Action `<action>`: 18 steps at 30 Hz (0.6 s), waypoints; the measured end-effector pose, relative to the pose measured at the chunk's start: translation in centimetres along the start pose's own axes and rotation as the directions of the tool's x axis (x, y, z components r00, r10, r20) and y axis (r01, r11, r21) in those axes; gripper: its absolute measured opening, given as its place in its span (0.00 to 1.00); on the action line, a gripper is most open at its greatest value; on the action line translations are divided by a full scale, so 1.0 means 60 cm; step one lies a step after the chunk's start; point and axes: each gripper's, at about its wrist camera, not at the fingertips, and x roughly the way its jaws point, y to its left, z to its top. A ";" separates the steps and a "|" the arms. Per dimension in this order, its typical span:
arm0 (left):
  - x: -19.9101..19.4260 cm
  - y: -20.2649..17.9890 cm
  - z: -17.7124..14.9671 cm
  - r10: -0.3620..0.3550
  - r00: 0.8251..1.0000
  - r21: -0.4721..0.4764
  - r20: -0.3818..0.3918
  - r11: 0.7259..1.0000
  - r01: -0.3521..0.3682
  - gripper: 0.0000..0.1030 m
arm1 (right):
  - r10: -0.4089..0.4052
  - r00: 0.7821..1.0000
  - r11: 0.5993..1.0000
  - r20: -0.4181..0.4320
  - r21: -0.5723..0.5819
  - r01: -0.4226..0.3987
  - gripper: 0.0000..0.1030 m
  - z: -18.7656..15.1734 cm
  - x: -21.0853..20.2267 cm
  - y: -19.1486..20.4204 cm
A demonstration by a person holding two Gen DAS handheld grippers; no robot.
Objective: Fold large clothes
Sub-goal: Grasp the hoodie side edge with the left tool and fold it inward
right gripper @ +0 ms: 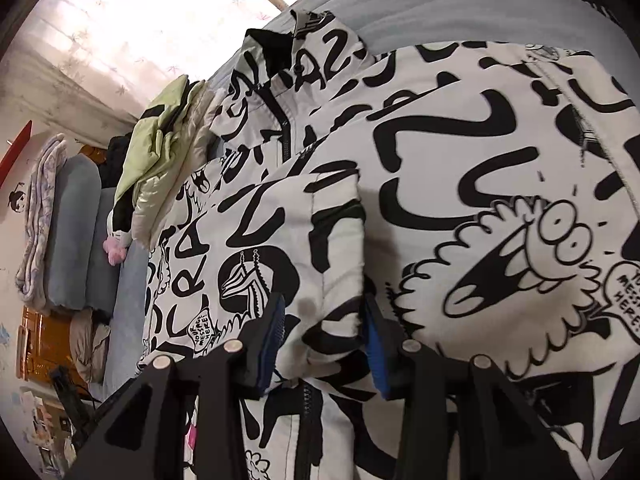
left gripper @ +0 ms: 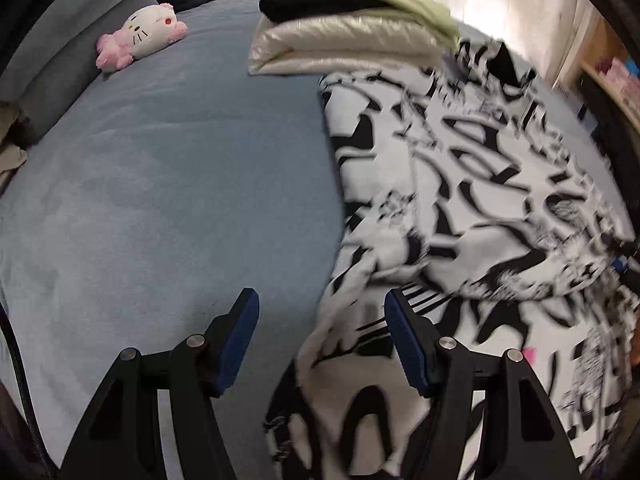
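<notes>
- The black-and-white printed jacket [left gripper: 460, 184] lies spread on the blue bed [left gripper: 160, 184], on the right half in the left wrist view, its long axis running from near to far, collar end far, close by the stack of folded clothes [left gripper: 344, 40].
- A folded-in panel (a sleeve or a front flap, I cannot tell which) [right gripper: 320, 248] lies on top of the body of the jacket.
- The right hand-held gripper [right gripper: 324, 336] is right over that panel, jaws partly apart with the cloth between the 2 blue pads; the pads do not look to press on it.
- The left hand-held gripper [left gripper: 320, 344] hangs at the jacket's near left edge, jaws wide apart and holding nothing; 1 finger is over bare bed, the other over cloth.
- Judgement: the left one is nearer the free left edge, so the next fold would likely start there, carried rightward across the long axis.
- A pink plush toy [left gripper: 140, 36] lies far left, well apart.
</notes>
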 end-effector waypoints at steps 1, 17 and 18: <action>0.006 0.000 0.001 0.004 1.000 -0.001 -0.008 1.000 -0.004 0.62 | -0.004 1.000 1.000 0.000 -0.001 0.004 0.37 0.000 0.003 0.001; 0.050 0.023 0.012 -0.045 0.997 -0.224 0.064 0.973 0.058 0.20 | -0.058 0.981 0.962 0.184 -0.253 0.104 0.19 0.021 0.034 0.102; 0.053 0.024 0.010 -0.043 0.997 -0.217 0.056 0.975 0.055 0.21 | -0.109 0.976 0.953 0.188 -0.258 0.156 0.19 0.022 0.047 0.101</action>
